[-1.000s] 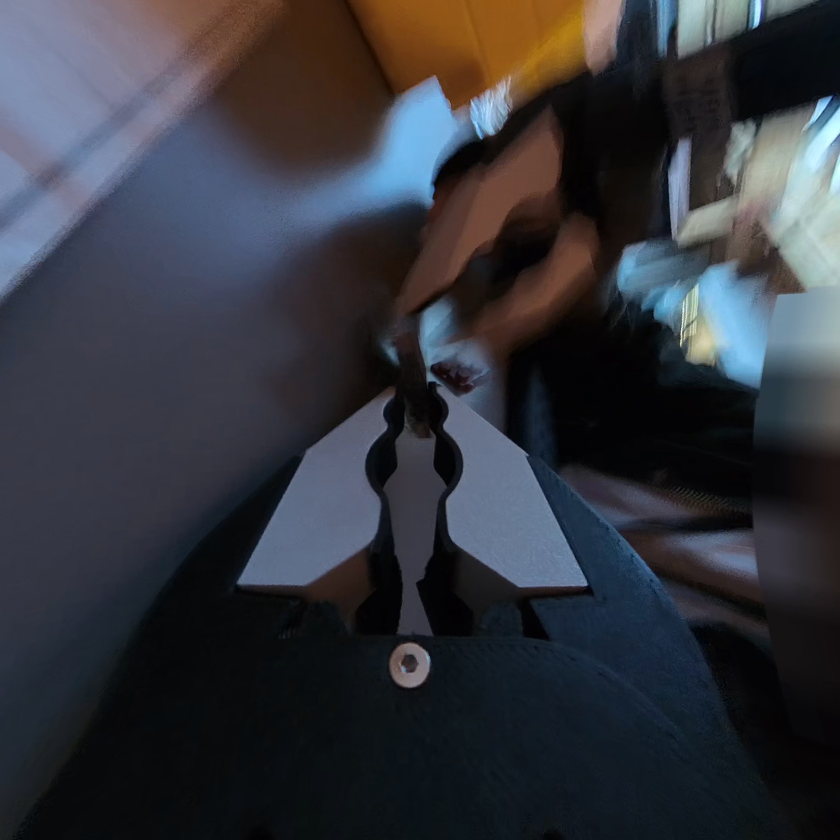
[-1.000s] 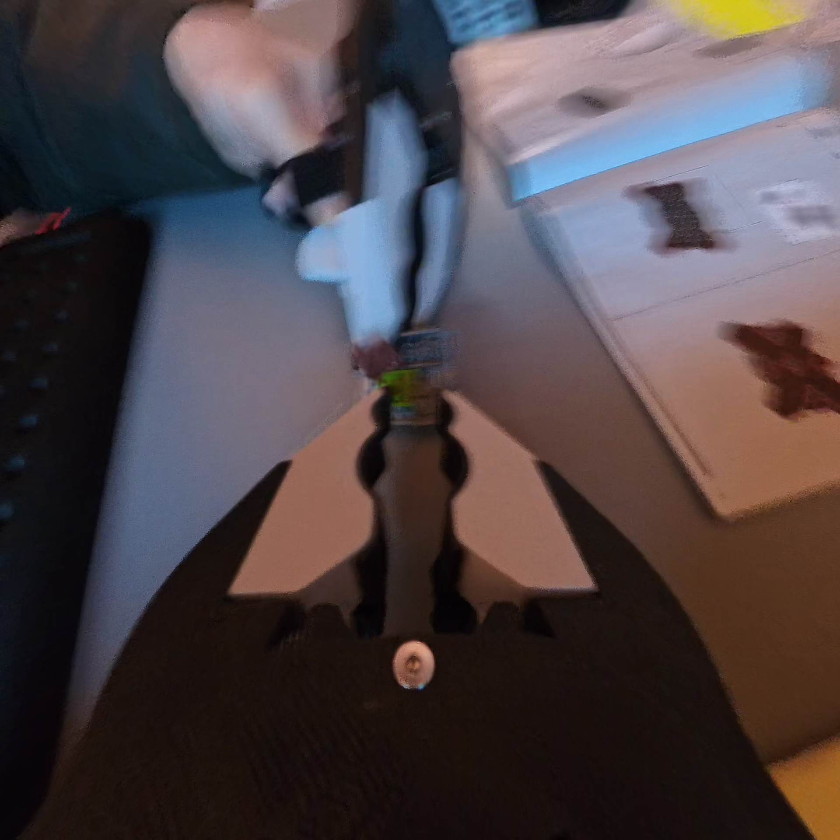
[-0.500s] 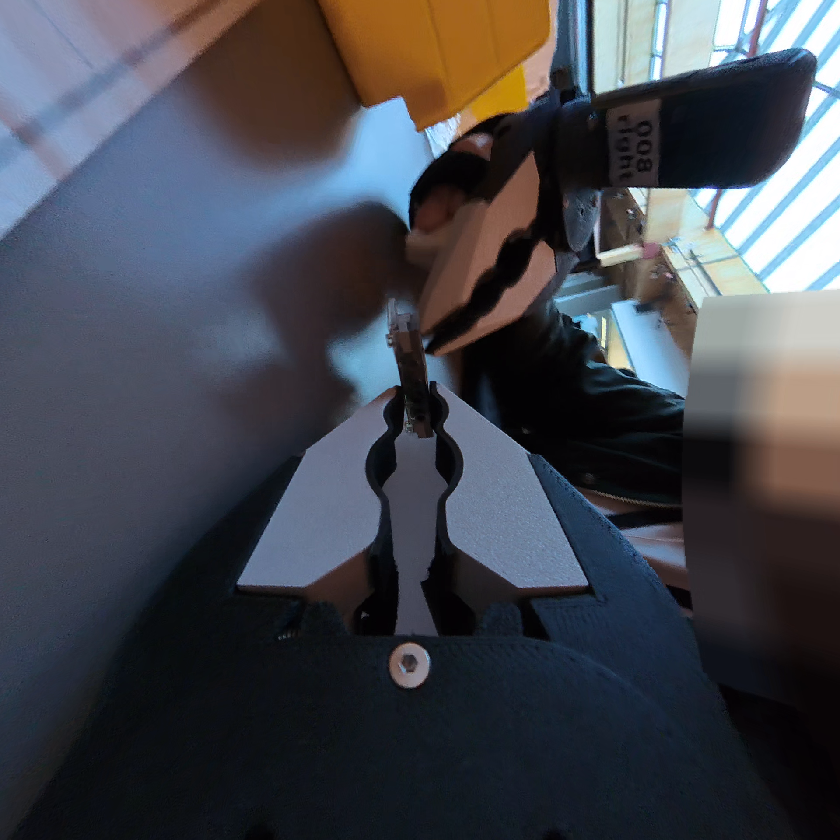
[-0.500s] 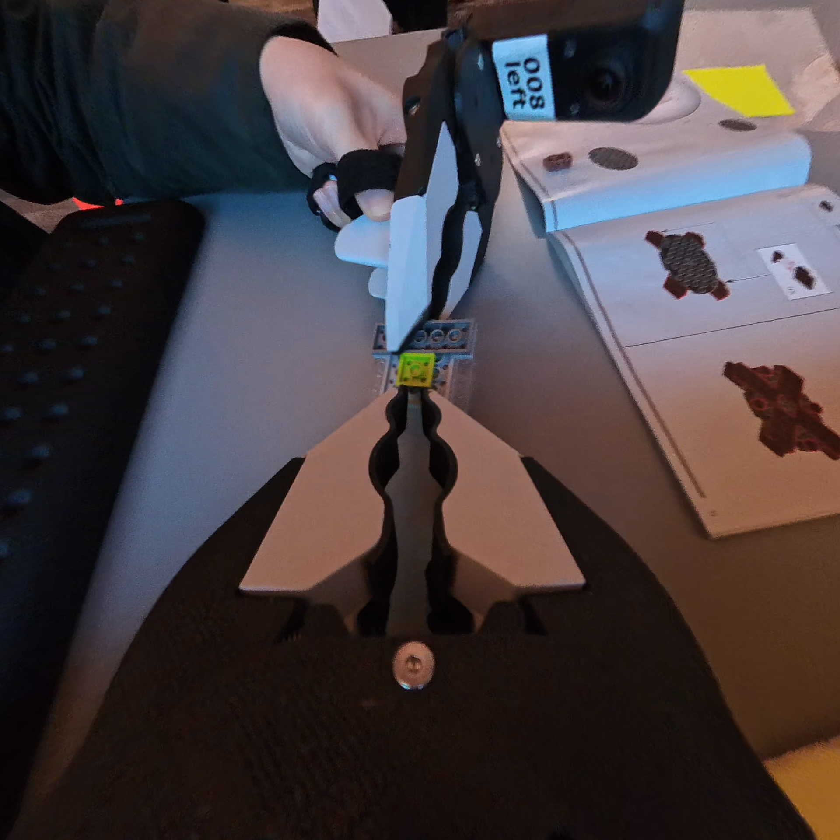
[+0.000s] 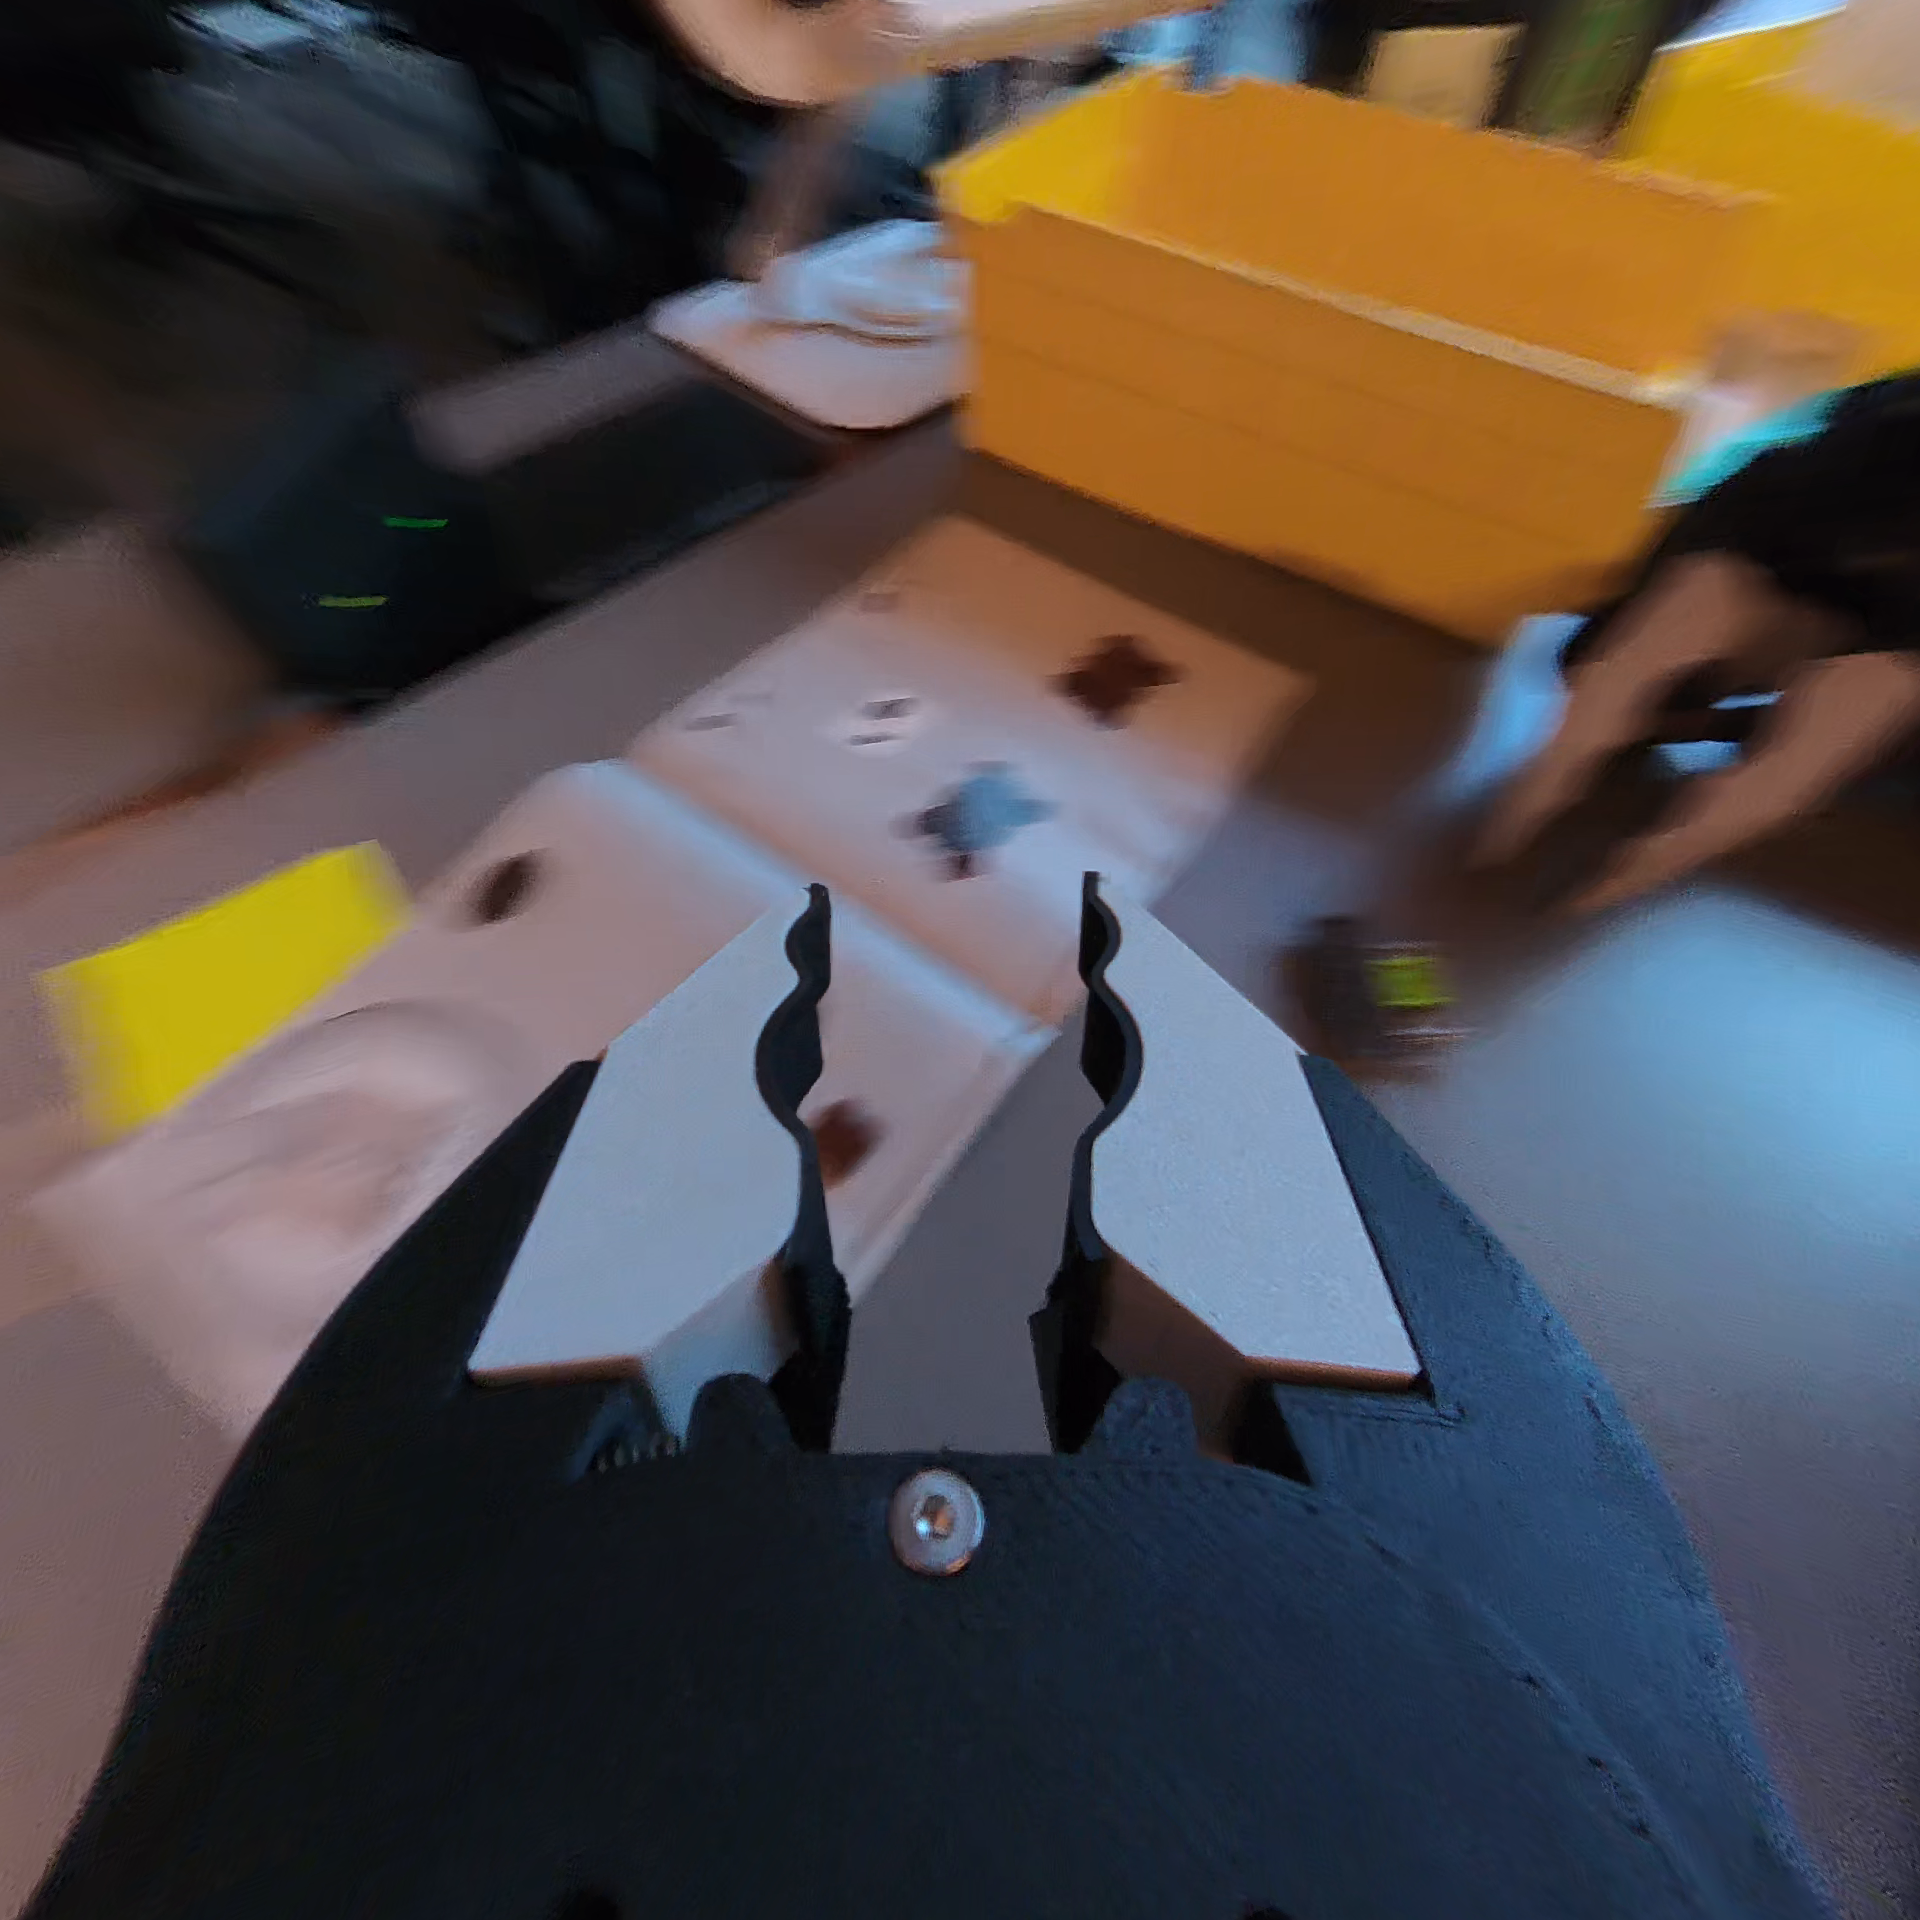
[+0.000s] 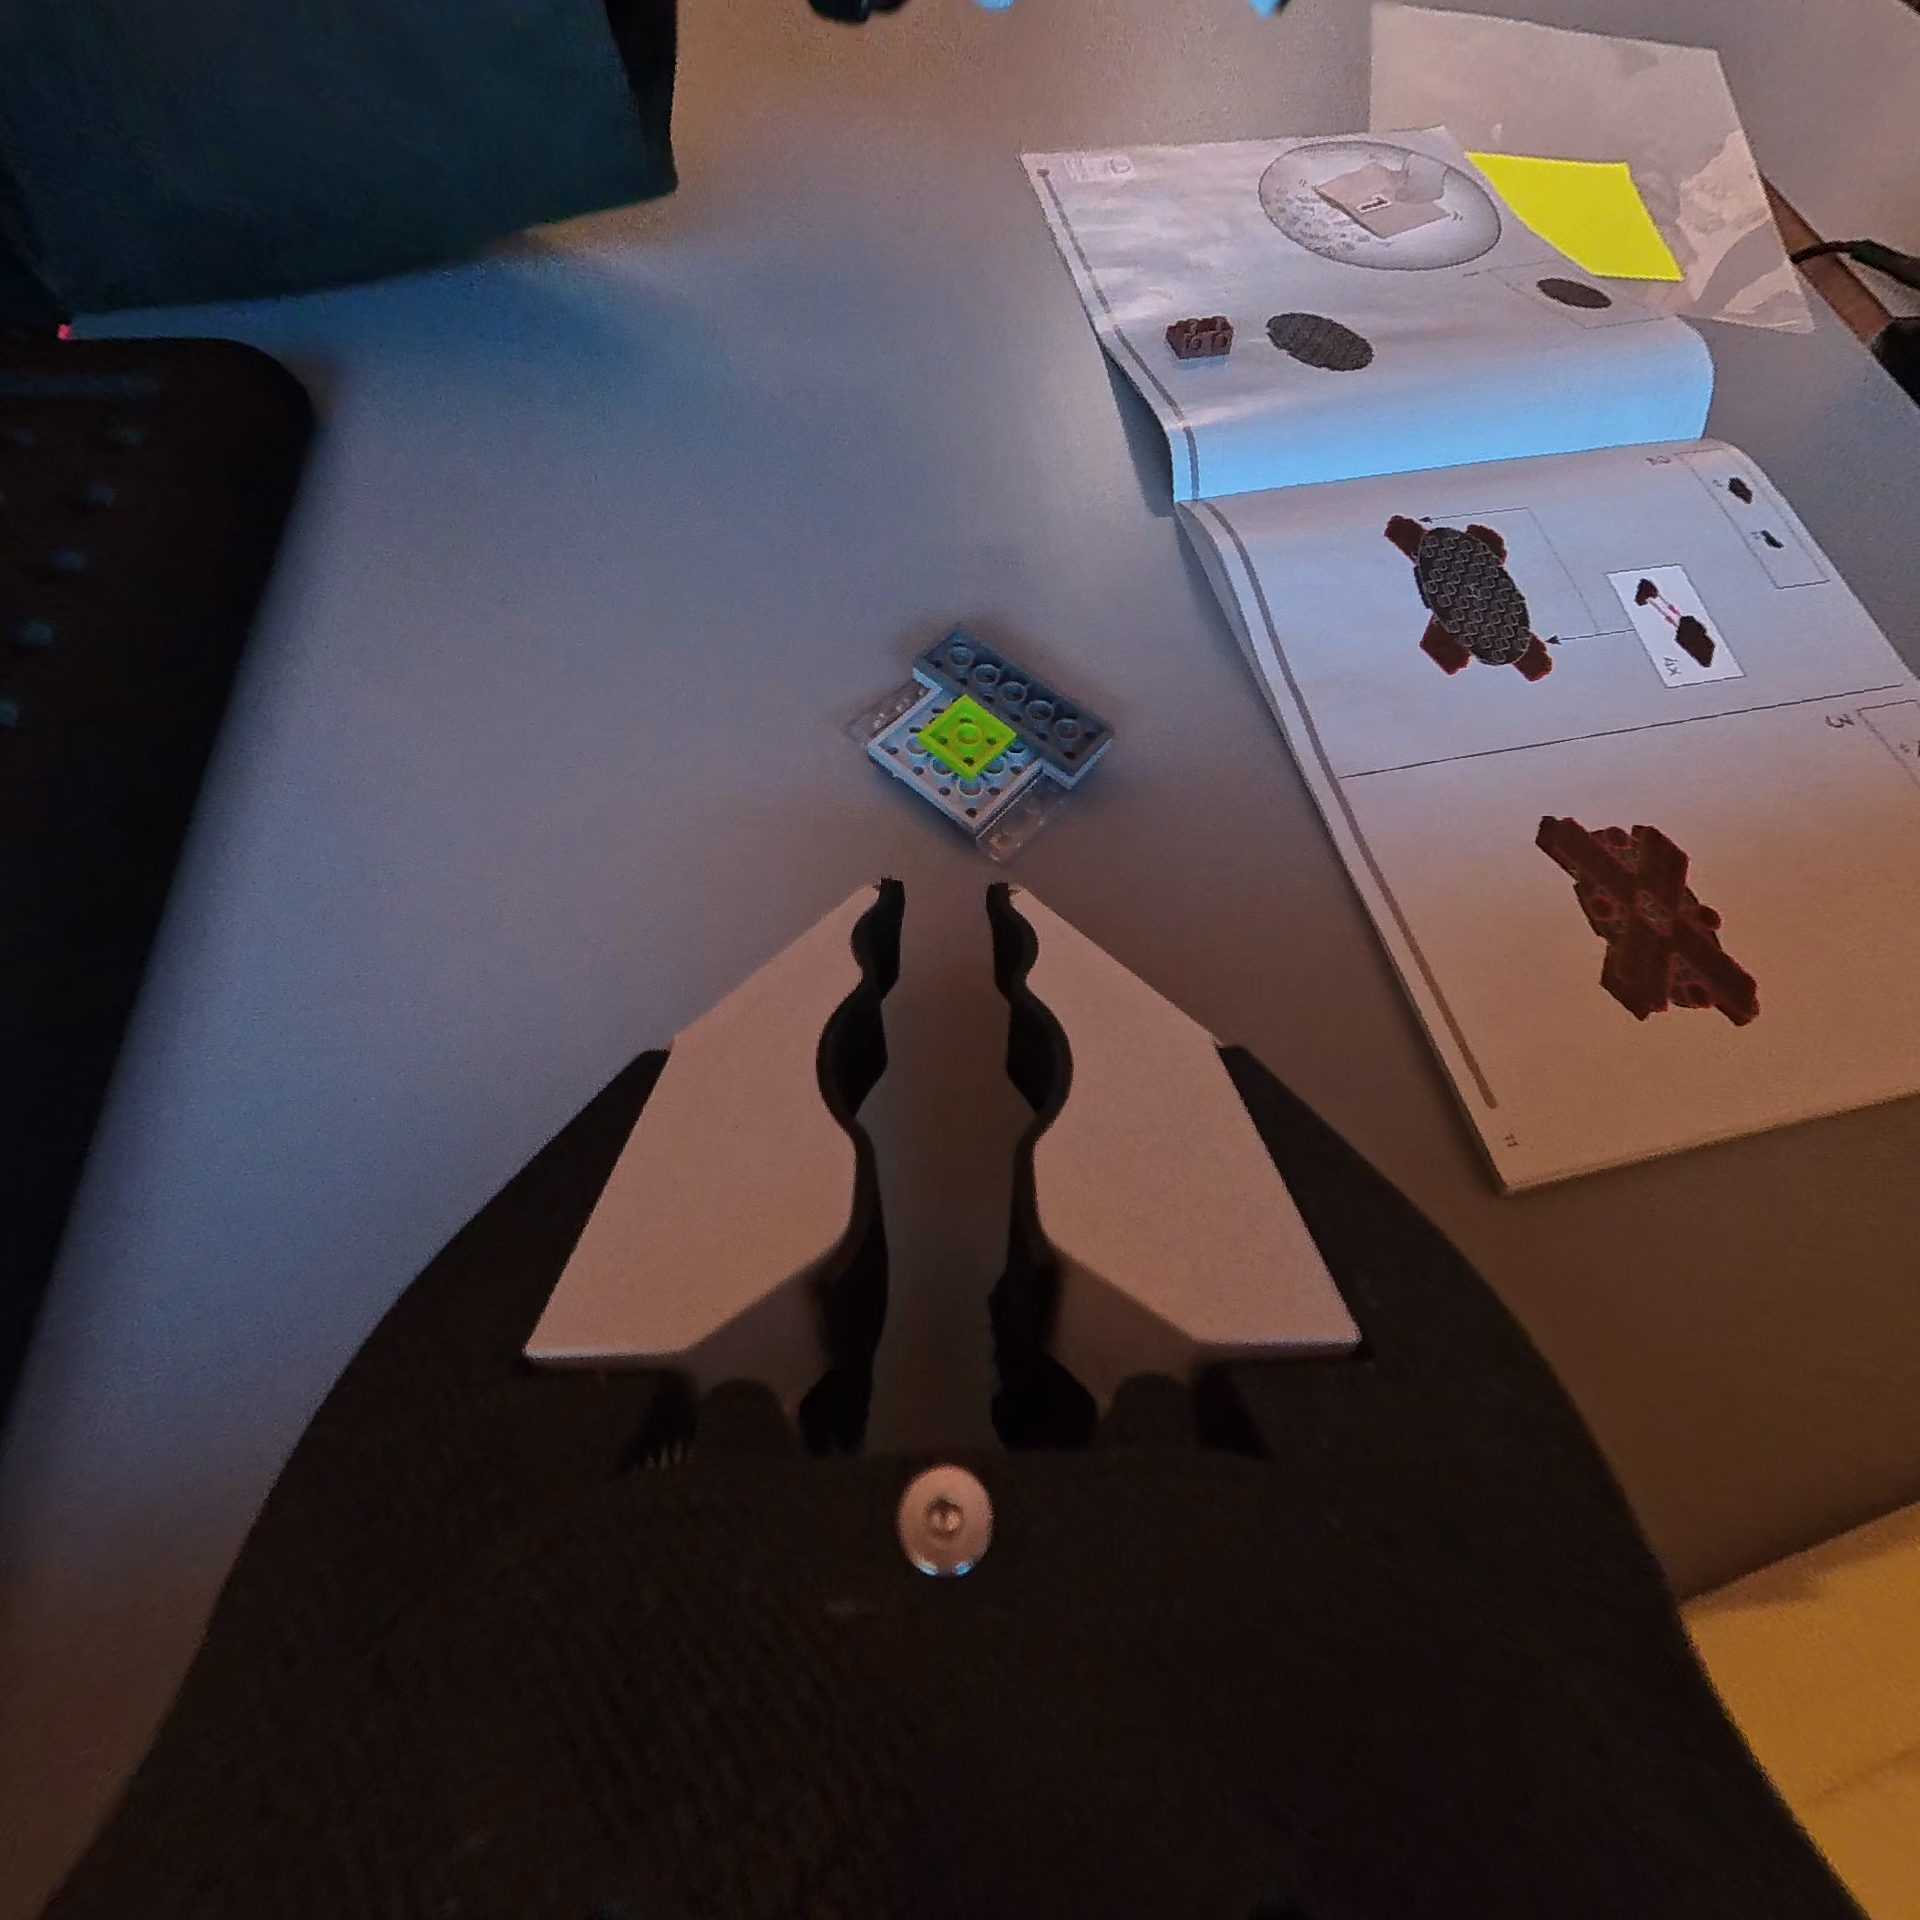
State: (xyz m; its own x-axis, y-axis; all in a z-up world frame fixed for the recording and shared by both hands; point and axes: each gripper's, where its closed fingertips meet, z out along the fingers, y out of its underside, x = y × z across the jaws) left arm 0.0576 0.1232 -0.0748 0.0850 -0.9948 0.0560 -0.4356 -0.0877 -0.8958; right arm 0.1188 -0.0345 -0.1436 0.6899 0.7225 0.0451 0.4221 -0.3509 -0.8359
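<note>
A small grey brick assembly with a lime green square tile on top lies on the grey table. My right gripper is open and empty, just short of the assembly and above it. My left gripper is open and empty, held over the edge of an open instruction booklet. The assembly shows blurred in the left wrist view, to the right of the left gripper. The right gripper and the hand on it show blurred at the right there.
The open booklet lies right of the assembly, with a yellow sticky note at its far end. A yellow bin stands beyond the booklet. A black studded mat lies at the left. A dark sleeve is at the top left.
Both grippers have let go of the brick assembly and opened. It now lies on the table. The left gripper has swung away towards the booklet; the right has drawn back.
</note>
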